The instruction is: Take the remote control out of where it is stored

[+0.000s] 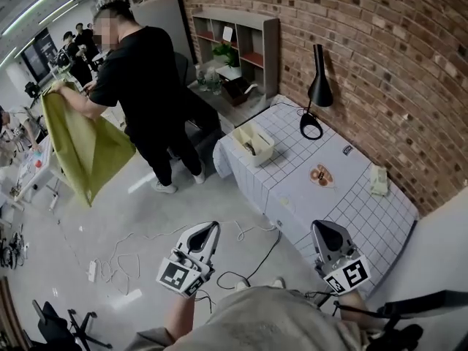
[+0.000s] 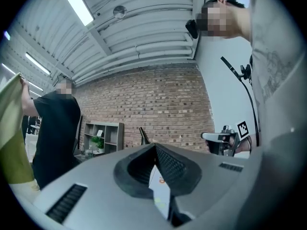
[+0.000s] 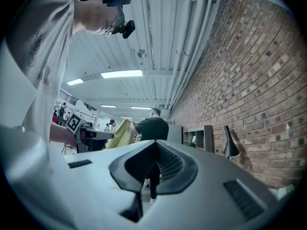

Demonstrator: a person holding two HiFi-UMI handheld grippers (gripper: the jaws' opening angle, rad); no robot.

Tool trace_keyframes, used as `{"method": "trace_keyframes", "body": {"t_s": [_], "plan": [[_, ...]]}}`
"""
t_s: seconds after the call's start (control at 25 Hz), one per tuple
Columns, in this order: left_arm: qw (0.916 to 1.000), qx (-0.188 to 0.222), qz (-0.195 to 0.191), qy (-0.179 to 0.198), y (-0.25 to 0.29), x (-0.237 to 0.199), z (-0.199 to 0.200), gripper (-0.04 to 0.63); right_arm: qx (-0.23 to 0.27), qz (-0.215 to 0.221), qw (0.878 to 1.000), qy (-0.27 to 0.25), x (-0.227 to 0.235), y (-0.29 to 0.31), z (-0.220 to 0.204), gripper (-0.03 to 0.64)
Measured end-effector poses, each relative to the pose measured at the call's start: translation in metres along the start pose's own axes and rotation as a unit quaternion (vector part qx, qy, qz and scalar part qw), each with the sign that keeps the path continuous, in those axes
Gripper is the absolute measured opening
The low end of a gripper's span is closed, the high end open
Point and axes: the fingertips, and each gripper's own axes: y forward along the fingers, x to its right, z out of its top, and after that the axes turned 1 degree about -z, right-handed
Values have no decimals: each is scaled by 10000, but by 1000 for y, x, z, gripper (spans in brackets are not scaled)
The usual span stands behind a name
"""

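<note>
Brick wall (image 1: 365, 50) along the 1 to 3 o'clock side, grey concrete floor (image 1: 146, 210), loose cables (image 1: 117, 262) at 8 o'clock. At 10 o'clock, person (image 1: 146, 86) in black holding up a yellow-green cloth (image 1: 84, 148); unrelated to the task. At 12 o'clock, open shelf unit (image 1: 238, 46) with a plant, against the wall. At 3 o'clock, table (image 1: 351, 196) under a white grid cloth. On its 10 o'clock corner, white box (image 1: 257, 151), open-topped, with the probable remote control (image 1: 249, 148) lying dark inside; too small to confirm. Nothing else remote-like spotted on the cloth. Black desk lamp (image 1: 318, 93) at the table's 12 o'clock edge, orange-printed item (image 1: 320, 175) mid-table, pale green object (image 1: 378, 180) at the 3 o'clock edge by the wall.

Left gripper (image 1: 212, 227) at 6 o'clock, raised in front of the body, short of the table; in its own view (image 2: 154, 146) closed tip to tip, nothing gripped. Right gripper (image 1: 322, 227) at 5 o'clock, near the table's 6 o'clock corner, apparently above it and not touching; in its own view (image 3: 154, 143) fully closed too, empty.

Progress, judged: nothing done yet. Box untouched, contents in place, both claws well apart from it. Left to do: approach the box, open one claw, reach in, clamp the dark item, lift it clear of the rim.
</note>
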Motion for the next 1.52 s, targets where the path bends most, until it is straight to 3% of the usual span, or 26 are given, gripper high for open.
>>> {"method": "trace_keyframes", "body": {"t_s": [0.64, 1.52], "plan": [[9997, 68, 4, -224, 16, -1, -6, 5, -152, -27, 9998, 134, 16, -1, -13, 14], [9997, -35, -26, -253, 33, 4, -13, 5, -323, 52, 9993, 205, 30, 3, -22, 14]]}}
